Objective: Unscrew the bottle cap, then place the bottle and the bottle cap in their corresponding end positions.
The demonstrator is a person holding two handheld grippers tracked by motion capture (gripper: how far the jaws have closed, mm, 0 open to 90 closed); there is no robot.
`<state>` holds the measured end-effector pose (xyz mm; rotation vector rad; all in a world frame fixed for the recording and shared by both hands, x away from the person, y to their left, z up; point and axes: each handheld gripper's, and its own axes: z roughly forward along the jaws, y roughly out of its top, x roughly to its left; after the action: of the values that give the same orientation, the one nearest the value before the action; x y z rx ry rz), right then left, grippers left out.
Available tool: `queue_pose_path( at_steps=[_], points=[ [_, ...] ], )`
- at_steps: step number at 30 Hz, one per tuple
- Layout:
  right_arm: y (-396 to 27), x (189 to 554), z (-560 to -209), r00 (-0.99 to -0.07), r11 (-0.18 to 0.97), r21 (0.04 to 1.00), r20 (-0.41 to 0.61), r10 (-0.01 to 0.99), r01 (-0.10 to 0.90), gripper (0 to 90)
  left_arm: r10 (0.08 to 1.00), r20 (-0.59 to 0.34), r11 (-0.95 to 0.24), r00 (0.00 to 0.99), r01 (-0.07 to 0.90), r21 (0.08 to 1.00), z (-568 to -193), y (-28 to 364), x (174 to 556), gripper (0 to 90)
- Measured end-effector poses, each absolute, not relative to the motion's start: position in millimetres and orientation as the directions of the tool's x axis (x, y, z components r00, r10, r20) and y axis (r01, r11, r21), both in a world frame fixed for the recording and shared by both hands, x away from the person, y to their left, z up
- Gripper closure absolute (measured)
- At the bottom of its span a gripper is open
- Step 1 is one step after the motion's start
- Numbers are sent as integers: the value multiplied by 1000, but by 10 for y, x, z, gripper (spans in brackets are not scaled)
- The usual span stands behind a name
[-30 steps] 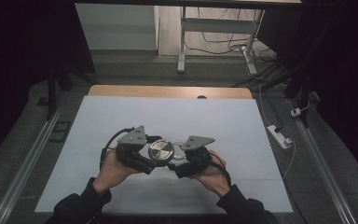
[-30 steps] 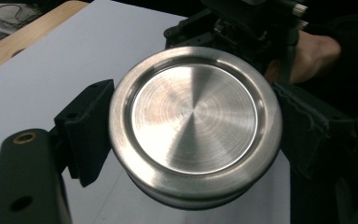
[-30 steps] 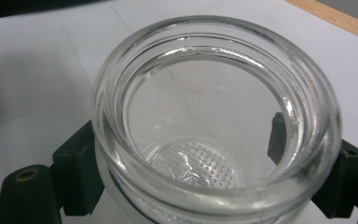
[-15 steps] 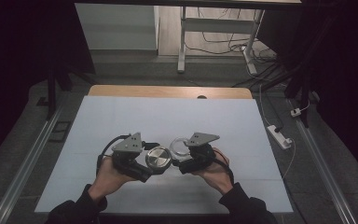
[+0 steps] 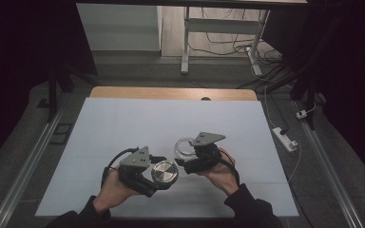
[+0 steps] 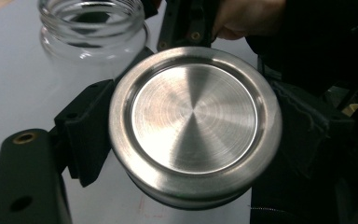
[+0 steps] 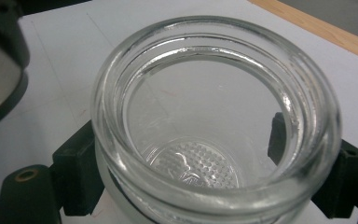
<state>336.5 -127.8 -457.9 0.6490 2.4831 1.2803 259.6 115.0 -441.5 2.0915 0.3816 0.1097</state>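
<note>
A clear glass jar (image 5: 182, 144) stands open-mouthed and empty, and my right gripper (image 5: 187, 156) is shut on its body; the right gripper view looks into the jar (image 7: 214, 30) between the jaws of that gripper (image 7: 205, 179). My left gripper (image 5: 158, 175) is shut on a round brushed-metal lid (image 5: 165, 172), held flat just left of the jar and nearer the front edge. In the left gripper view the lid (image 6: 193, 121) sits between the jaws of the gripper (image 6: 193, 137), with the jar (image 6: 93, 25) and the hand (image 6: 247, 18) on the right gripper beyond it. The lid's edge (image 7: 0, 70) shows at the left.
The work goes on over a white sheet (image 5: 123, 123) covering the table, whose wooden far edge (image 5: 171, 93) is bare. A power strip (image 5: 285, 138) lies on the floor to the right. Desk legs (image 5: 185, 42) and cables stand beyond the table.
The lid has come off the jar. My left gripper has carried it toward the near edge and a little lower, while the right gripper has kept the jar almost still.
</note>
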Motion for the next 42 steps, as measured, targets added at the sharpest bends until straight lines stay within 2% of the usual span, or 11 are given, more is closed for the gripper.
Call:
queue_pose_path(
  at_steps=[31,42],
  points=[
    [-1153,3674,-4587,-851,496,822,-27,524,279,150,287,-89,-502,954,229,834,-4755,924,2618,191],
    [-1086,3847,-4627,-837,496,819,-36,546,288,150,320,-47,-531,946,220,818,-4919,848,2710,191]
  ],
)
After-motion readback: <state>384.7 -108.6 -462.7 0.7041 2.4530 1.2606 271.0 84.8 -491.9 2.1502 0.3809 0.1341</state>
